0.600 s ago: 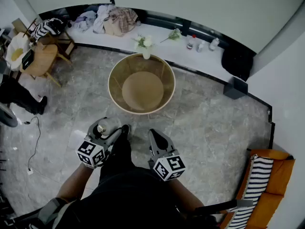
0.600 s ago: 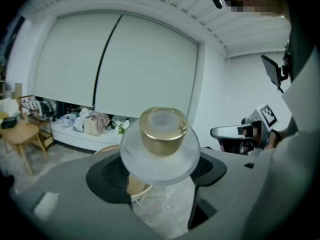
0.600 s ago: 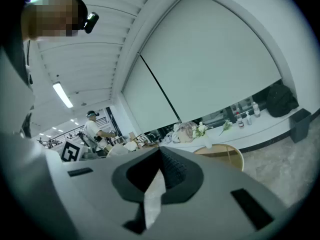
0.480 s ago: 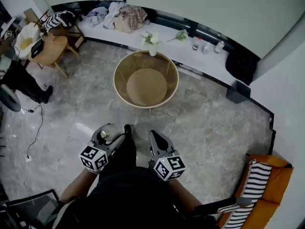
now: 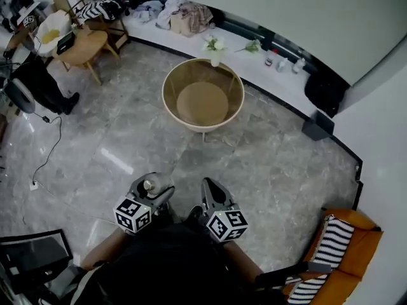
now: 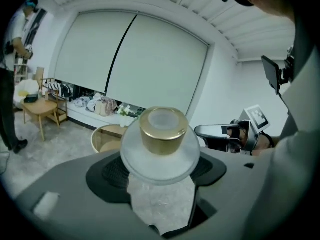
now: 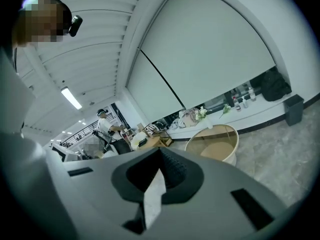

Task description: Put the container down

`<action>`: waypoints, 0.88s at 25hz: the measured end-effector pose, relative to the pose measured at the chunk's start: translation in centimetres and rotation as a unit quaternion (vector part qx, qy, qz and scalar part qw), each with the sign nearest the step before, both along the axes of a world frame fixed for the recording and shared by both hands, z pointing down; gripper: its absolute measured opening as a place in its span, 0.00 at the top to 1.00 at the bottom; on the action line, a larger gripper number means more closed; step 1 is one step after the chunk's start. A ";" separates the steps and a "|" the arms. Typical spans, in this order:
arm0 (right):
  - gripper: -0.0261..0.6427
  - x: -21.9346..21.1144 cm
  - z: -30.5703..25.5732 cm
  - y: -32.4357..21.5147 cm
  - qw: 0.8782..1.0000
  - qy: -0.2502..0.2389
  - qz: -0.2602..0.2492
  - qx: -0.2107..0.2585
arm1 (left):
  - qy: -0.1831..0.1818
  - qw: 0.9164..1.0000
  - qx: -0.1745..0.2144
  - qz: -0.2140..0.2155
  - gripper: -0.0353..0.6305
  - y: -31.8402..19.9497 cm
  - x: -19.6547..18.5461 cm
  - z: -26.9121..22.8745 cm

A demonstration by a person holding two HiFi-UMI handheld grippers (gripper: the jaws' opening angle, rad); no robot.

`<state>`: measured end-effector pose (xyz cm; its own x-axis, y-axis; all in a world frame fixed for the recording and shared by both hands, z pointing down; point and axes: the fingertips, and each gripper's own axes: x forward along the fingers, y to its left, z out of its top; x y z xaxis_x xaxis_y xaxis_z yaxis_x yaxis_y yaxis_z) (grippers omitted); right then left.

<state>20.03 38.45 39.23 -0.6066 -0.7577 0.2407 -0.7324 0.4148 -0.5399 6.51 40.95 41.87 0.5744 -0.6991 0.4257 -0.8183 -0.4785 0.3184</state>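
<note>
Left hand-held gripper (image 5: 154, 189): it clamps the container (image 6: 160, 149) between its two pads, which stand wide apart because the body is broad.
Where the container is: in the air, close before the person's body and above the floor (image 5: 127, 138); it is not yet put down.
Why held so: the gold cap (image 6: 162, 130) is on top, so I think it is carried upright to keep the inside safe.
Contents: the frosted wall hides them; I cannot tell.
Right hand-held gripper (image 5: 208, 188): its jaws are closed together, with nothing between them.
Round desk (image 5: 166, 100): a high rim, only a tan bottom visible inside; probably the place for the container.
</note>
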 end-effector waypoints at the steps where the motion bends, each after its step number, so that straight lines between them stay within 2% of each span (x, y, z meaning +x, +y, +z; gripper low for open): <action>1: 0.95 -0.6 -0.3 0.1 1.000 0.002 -0.001 0.006 | -0.007 1.000 0.007 -0.005 0.44 0.1 -0.8 -0.4; 7: 0.95 -5.8 -2.0 1.4 0.999 0.028 -0.017 0.036 | -0.015 0.999 0.027 -0.042 0.44 1.7 -6.5 -1.6; 12: 0.95 -8.6 -4.1 0.8 0.996 0.045 -0.004 0.070 | -0.010 0.998 0.054 -0.025 0.44 1.3 -8.9 -2.6; 22: 0.95 -12.8 -4.3 1.1 0.994 0.084 0.029 0.068 | 0.005 0.997 0.071 0.008 0.44 0.5 -13.5 -2.6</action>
<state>7.27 39.60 34.97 -0.5209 -0.8226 0.2280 -0.8321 0.4298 -0.3507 -6.95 41.41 39.29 0.5898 -0.7431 0.3162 -0.8073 -0.5323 0.2549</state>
